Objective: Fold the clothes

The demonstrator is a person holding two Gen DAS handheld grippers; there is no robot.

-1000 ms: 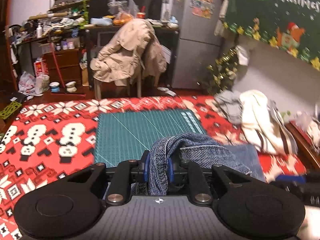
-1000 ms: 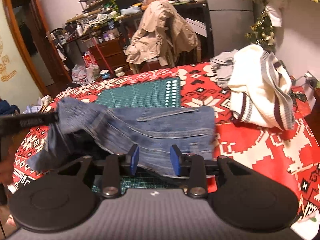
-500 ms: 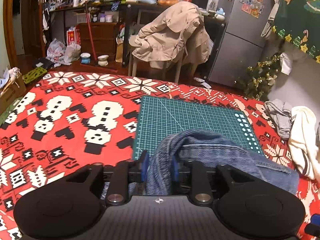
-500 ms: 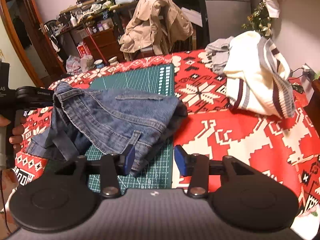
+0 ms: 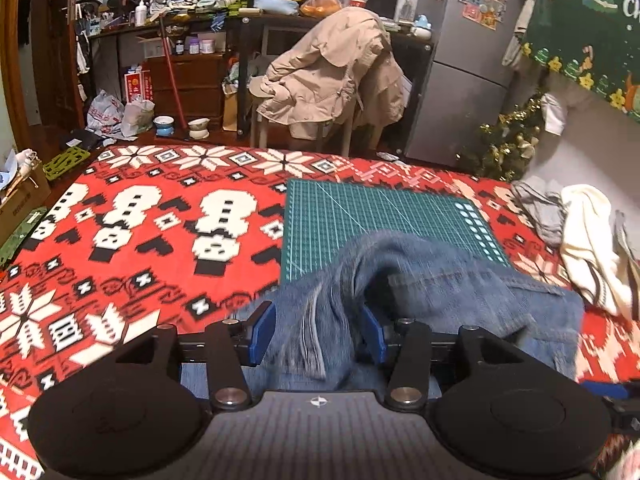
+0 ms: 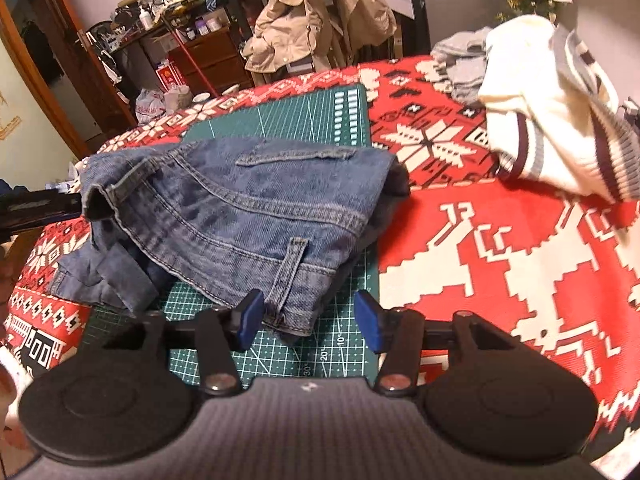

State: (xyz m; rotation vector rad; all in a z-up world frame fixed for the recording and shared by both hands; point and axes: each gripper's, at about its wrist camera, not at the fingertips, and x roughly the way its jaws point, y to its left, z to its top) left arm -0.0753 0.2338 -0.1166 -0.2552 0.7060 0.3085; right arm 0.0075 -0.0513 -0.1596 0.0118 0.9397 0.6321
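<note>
Blue denim garment [image 6: 256, 216], faded, with pale topstitched seams, a belt loop and a narrow flap. Lay bunched in a loose fold on the green gridded cutting mat [image 6: 304, 120], over its near part, one corner hanging off the mat's left edge onto the red patterned cloth. Folded top layer smooth and nearly flat; darker crumpled layers stuck out underneath at the left. Near hem touched the mat. Seen from the left wrist, a blurred hump of the same denim [image 5: 400, 280], raised over the mat's near edge. Cream knitted sweater with dark stripes [image 6: 552, 120], heaped unfolded well apart to the right, beside a crumpled grey garment [image 6: 460, 68].
</note>
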